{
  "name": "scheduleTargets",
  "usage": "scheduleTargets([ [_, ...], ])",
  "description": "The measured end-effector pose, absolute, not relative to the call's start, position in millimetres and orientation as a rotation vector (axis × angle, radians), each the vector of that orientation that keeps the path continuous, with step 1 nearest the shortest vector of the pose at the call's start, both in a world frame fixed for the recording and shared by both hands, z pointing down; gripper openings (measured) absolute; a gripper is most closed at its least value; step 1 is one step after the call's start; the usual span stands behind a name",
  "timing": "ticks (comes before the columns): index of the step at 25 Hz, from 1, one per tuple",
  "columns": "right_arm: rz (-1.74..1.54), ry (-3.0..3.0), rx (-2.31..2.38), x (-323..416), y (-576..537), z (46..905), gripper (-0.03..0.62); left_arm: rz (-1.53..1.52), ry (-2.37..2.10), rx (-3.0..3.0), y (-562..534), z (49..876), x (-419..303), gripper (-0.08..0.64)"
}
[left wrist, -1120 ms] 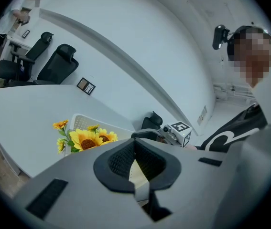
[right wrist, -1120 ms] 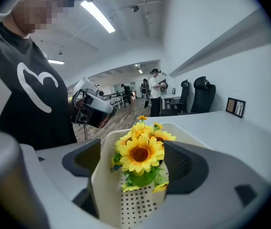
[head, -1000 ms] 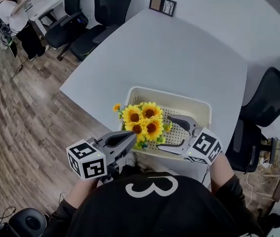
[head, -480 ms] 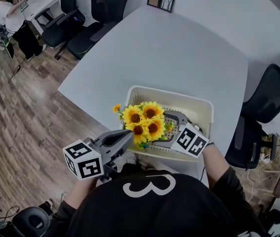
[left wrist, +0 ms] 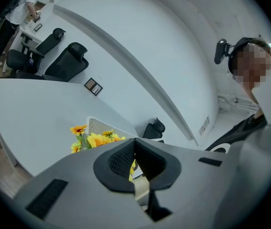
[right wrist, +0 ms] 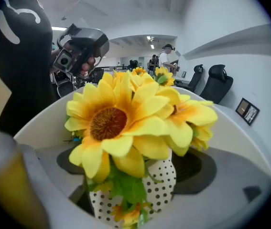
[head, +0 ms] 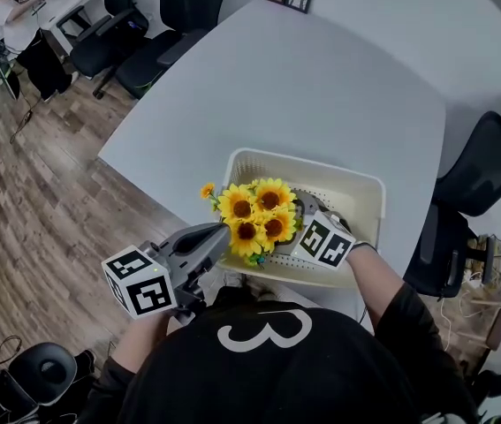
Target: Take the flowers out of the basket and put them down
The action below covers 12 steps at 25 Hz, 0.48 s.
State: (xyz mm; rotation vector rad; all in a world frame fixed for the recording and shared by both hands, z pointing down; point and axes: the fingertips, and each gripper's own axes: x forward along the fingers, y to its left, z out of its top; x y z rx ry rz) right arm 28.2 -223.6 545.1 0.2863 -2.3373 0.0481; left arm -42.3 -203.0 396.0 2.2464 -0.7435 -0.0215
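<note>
Two tongs are in play. The right tongs [head: 297, 211] are down inside the basket [head: 321, 168], spread to either side of the spotted pot [right wrist: 161, 180] that holds the flowers [head: 254, 215]. The dark pads sit close against the pot's sides, but I see no clear squeeze yet. The left tongs [head: 221, 231] are pressed together on nothing, hovering just outside the basket's near left corner. The flowers stand in the near left part of the basket, which rests at the near edge of the surface [head: 321, 78].

What worries me is the grip. In the right gripper view, leaves and a big bloom [right wrist: 116, 118] hang over the pot, so the pads could close on foliage instead of the pot wall, and the pot might slip or tilt on the way up. The basket looks light and nothing is steadying it. If the pot or the blooms snag the rim, the basket could be dragged along, and it already sits near the edge. A lift that goes sideways too early would likely knock the blooms against the wall.

Compared with a second ago, the right tongs have pushed in from the basket's near right, where they gaped short of the flowers. Their marker cube is now close beside the blooms. The left tongs have drifted slightly lower and leftward, still shut. Flowers and basket look unmoved.
</note>
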Motion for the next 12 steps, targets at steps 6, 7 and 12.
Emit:
scheduleTargets([
  [6, 0.06, -2.454, 0.261, 8.7, -220.3, 547.5, 0.486, -0.029, -0.765, 2.226, -201.2, 399.1, -48.6, 0.012],
  [7, 0.055, -2.464, 0.265, 6.8, -221.0, 548.2, 0.485, -0.03, -0.77, 2.224, -201.4, 399.4, -50.4, 0.012],
  [12, 0.057, -2.492, 0.285, 3.0, -224.5, 554.5, 0.485, -0.03, -0.788, 2.212, -200.1, 401.2, -56.7, 0.011],
])
